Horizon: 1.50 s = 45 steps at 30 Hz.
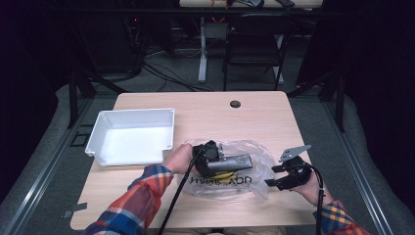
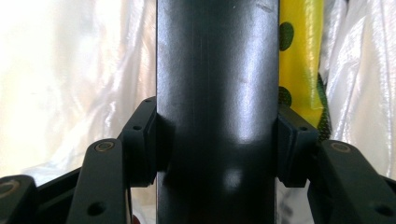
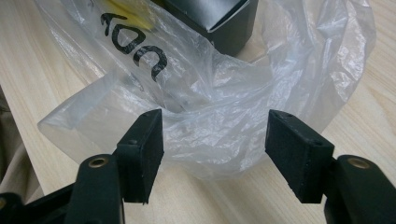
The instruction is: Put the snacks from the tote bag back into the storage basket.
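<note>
Dark room, cables and a chair behind; our light wooden bench point(image 1: 147, 196) carries a white tray point(image 1: 131, 136) at the left and a clear plastic bag point(image 1: 244, 169) with black lettering toward the near edge. We hold the left tool point(image 1: 215, 156) closed on a dark box point(image 1: 231, 162); in the left gripper view its pads press both flanks of the box point(image 2: 217, 107), with bag film and a yellow item point(image 2: 301, 60) beside it. The box lies at the bag, partly wrapped by the film, near the tray's right corner. The right tool point(image 1: 275, 175) stands with jaws apart, just off the bag's right end; in the right gripper view its pads point(image 3: 142, 149) bracket crumpled film point(image 3: 215, 126) without touching it.

We judge the step to be drawing the box out of the bag. Next move, as we read it: close the right tool on the loose film to pin the bag, then pull the box clear leftward, likely toward the tray. Risk: the film drags along with the box.
</note>
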Available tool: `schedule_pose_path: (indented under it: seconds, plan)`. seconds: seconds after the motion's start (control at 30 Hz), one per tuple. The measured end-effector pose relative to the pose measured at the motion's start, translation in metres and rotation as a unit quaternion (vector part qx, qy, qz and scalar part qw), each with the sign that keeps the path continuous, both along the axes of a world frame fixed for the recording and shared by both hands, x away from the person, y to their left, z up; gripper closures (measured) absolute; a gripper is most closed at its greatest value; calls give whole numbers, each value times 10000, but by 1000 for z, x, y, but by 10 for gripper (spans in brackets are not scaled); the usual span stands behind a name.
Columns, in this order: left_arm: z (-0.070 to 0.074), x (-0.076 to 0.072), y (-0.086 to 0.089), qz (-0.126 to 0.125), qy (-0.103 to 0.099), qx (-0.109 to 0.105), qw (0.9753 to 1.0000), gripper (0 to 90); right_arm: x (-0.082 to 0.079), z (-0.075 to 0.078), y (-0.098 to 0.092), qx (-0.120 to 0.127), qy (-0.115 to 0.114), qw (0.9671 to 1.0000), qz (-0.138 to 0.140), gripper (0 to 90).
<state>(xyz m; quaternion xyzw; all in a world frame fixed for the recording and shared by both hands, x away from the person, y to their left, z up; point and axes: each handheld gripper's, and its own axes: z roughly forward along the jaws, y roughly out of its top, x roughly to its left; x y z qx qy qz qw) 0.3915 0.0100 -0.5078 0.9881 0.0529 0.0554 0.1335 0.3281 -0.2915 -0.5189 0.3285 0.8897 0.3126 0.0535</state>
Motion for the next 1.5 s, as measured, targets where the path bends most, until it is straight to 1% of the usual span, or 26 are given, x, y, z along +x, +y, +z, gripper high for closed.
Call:
schedule_pose_path:
  seconds: [0.03, 0.13, 0.17, 0.23, 0.27, 0.33, 0.4, 0.47, 0.5, 0.6, 0.67, 0.77, 0.8, 0.87, 0.9, 0.93, 1.1, 1.13, 1.2, 1.23, 1.27, 1.33, 1.4, 1.47, 1.5]
  plan:
    - [2, 0, 0, -17, -13, -14, 10000, 439, 0, 1, 0, -33, 5, 10000, 29, 369]
    - [11, 0, 2, -17, -51, -77, 10000, 439, 0, 1, -1, -21, -5, 10000, 14, 368]
    - [13, 0, 2, -21, -21, -103, 9999, 439, 0, 1, -1, -17, -6, 10000, 7, 368]
    - [18, -1, 3, -33, -50, -73, 10000, 438, 0, 1, -1, -9, -7, 10000, 1, 368]
    - [19, -1, 4, -55, -118, -73, 9999, 438, 0, 1, -1, 1, -26, 10000, -13, 368]
    - [24, -2, 5, -43, -121, -72, 9999, 438, 0, 1, -1, 28, -13, 10000, 3, 367]
    - [28, -2, 7, -68, -108, -82, 9999, 439, 0, 2, -2, 1, -39, 10000, -12, 367]
    - [33, -2, 9, -46, -120, -152, 9998, 438, 1, 2, -2, 4, -38, 10000, -3, 367]
    - [36, -2, 9, -86, -158, -143, 9997, 439, 1, 2, -2, 4, -40, 10000, -7, 367]
    - [45, -1, 12, -113, -184, -175, 9996, 438, 1, 2, -2, 8, -44, 10000, -12, 367]
    - [52, 0, 15, -104, -232, -192, 9995, 438, 1, 2, -2, 22, -51, 10000, -24, 367]
    - [60, 0, 18, -87, -248, -216, 9994, 438, 1, 1, -3, 38, -30, 10000, -57, 367]
    - [63, 0, 19, -48, -226, -223, 9995, 438, 1, 2, -4, 2, -31, 10000, -39, 366]
    - [68, 0, 21, -30, -282, -234, 9993, 438, 1, 1, -4, 35, -56, 10000, -65, 367]
    - [70, 0, 23, -18, -256, -232, 9994, 438, 2, 1, -4, 39, -53, 10000, -59, 367]
    - [73, 0, 25, -16, -277, -236, 9993, 438, 2, 1, -4, 40, -52, 10000, -60, 366]
    - [82, -1, 34, 36, -380, -212, 9990, 439, 2, 1, -4, 36, -57, 10000, -57, 365]
    - [84, -1, 36, 57, -363, -216, 9991, 438, 1, 1, -4, 45, -58, 9999, -74, 364]
    - [87, -1, 42, 112, -392, -233, 9989, 438, 2, 1, -5, 48, -55, 10000, -64, 361]
    - [88, -1, 44, 117, -387, -235, 9989, 438, 1, 1, -4, 58, -70, 9999, -116, 351]
    - [90, -1, 47, 108, -431, -219, 9988, 438, 1, 1, -4, 75, -73, 9999, -136, 342]
    - [93, -1, 53, 172, -428, -211, 9987, 439, 2, 2, -5, -1, -116, 9998, -150, 315]
    - [96, -1, 60, 200, -481, -220, 9984, 439, 2, 3, -5, -26, -143, 9997, -186, 275]
    - [99, -1, 65, 264, -474, -237, 9982, 438, 2, 3, -6, -51, -182, 9996, -220, 241]
    - [101, -2, 69, 301, -511, -253, 9979, 438, 2, 3, -6, -58, -193, 9995, -246, 203]
